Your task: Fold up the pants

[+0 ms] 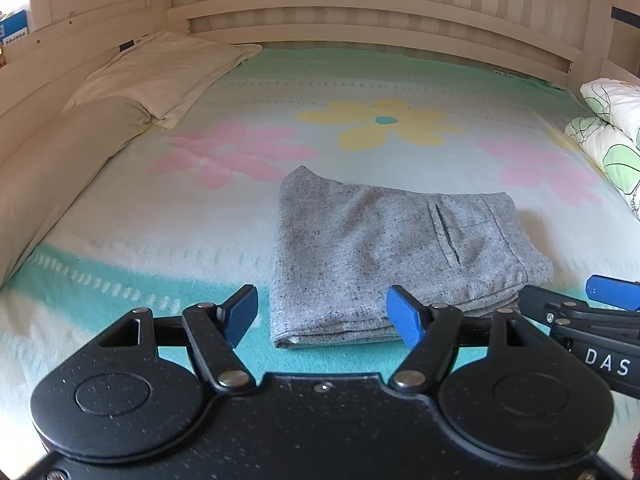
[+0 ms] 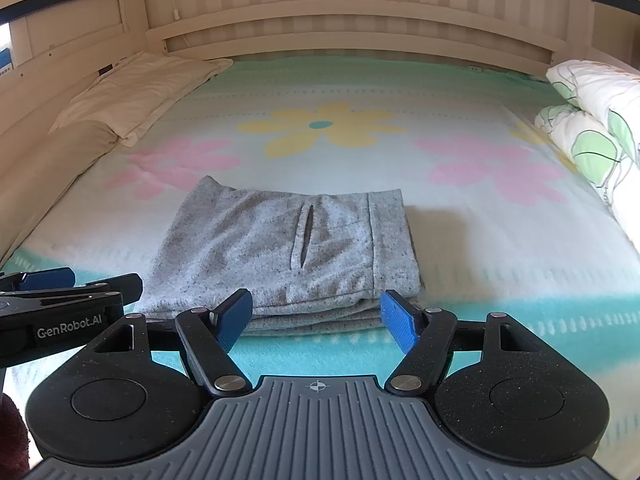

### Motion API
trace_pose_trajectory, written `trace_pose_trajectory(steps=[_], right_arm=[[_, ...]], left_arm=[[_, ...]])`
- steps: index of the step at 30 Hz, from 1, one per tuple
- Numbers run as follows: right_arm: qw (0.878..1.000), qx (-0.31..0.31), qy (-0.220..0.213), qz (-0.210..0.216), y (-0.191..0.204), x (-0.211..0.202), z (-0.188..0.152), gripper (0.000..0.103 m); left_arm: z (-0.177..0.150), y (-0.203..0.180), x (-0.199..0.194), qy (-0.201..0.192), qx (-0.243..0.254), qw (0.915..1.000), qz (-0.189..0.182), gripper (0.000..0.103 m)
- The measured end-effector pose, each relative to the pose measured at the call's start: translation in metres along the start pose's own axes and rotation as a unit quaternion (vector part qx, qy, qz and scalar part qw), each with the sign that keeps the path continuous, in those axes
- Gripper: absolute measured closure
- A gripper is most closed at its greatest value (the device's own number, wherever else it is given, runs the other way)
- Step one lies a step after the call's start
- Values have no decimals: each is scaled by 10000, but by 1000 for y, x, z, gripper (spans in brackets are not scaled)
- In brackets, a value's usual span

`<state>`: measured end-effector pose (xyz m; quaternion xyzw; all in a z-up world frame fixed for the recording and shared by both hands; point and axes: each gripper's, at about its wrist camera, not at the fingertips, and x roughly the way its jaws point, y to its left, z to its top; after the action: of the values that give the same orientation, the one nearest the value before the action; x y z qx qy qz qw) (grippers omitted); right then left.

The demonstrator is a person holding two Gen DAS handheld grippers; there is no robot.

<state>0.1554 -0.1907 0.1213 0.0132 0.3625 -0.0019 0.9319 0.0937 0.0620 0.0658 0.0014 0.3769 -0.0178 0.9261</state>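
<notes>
The grey speckled pants (image 1: 396, 248) lie folded in a compact stack on the flowered bed cover, a pocket slit facing up; they also show in the right wrist view (image 2: 280, 252). My left gripper (image 1: 324, 314) is open and empty, just short of the stack's near edge. My right gripper (image 2: 316, 318) is open and empty, at the near edge of the stack. The right gripper shows at the right edge of the left wrist view (image 1: 592, 312); the left gripper shows at the left of the right wrist view (image 2: 68, 300).
The bed cover (image 1: 200, 216) has pink and yellow flowers. A cream pillow (image 1: 160, 72) and a beige bolster (image 1: 56, 168) lie along the left. A folded floral quilt (image 2: 592, 120) lies at the right. A slatted headboard (image 1: 360, 4) stands behind.
</notes>
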Motion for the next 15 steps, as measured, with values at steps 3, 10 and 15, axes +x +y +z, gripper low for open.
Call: trace_pose_trajectory(steps=[3, 10, 15], right_arm=[[10000, 0, 8, -5, 0, 0, 0, 33], [10000, -4, 30, -2, 0, 1, 0, 33], [10000, -15, 35, 16, 1, 1, -1, 33]], left_arm=[[0, 1, 0, 7, 6, 10000, -13, 30], [-1, -1, 1, 39, -31, 10000, 9, 30], [-2, -1, 1, 57, -9, 10000, -7, 30]])
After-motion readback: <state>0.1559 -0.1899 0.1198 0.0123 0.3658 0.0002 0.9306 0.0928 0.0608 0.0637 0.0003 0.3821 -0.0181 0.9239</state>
